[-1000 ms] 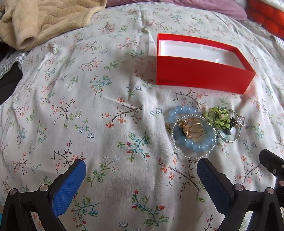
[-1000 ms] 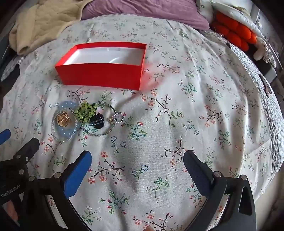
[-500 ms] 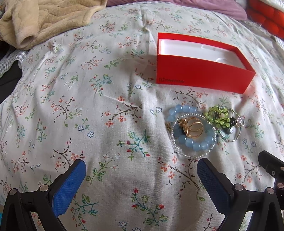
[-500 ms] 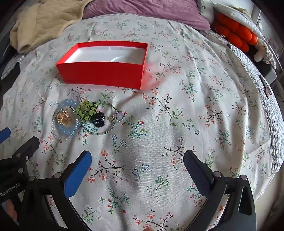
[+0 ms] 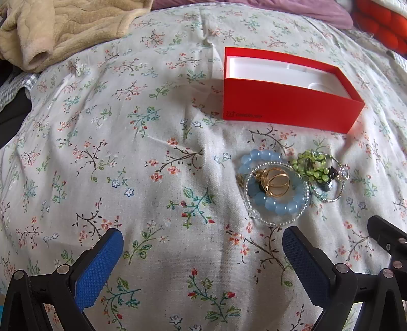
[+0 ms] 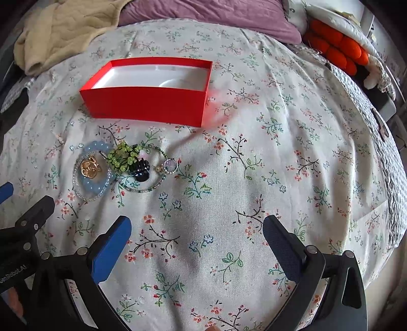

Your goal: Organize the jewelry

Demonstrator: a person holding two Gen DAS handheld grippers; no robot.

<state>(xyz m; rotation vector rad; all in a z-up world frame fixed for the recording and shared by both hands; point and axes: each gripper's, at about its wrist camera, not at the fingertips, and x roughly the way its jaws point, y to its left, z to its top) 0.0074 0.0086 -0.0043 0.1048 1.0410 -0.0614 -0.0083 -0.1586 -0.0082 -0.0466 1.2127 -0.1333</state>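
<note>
An open red box with a white lining stands on the floral bedspread; it also shows in the right wrist view. In front of it lies a jewelry pile: a blue bead bracelet, gold rings, a clear bead loop, a green bead piece and a black piece. My left gripper is open and empty, just short and left of the pile. My right gripper is open and empty, right of the pile.
A beige blanket lies at the back left. A purple pillow and an orange cushion lie at the back. The bed's right edge drops off. Floral bedspread stretches right of the box.
Both grippers have crept slightly forward toward the pile and box. The jewelry and box have not moved. Both stay open.
</note>
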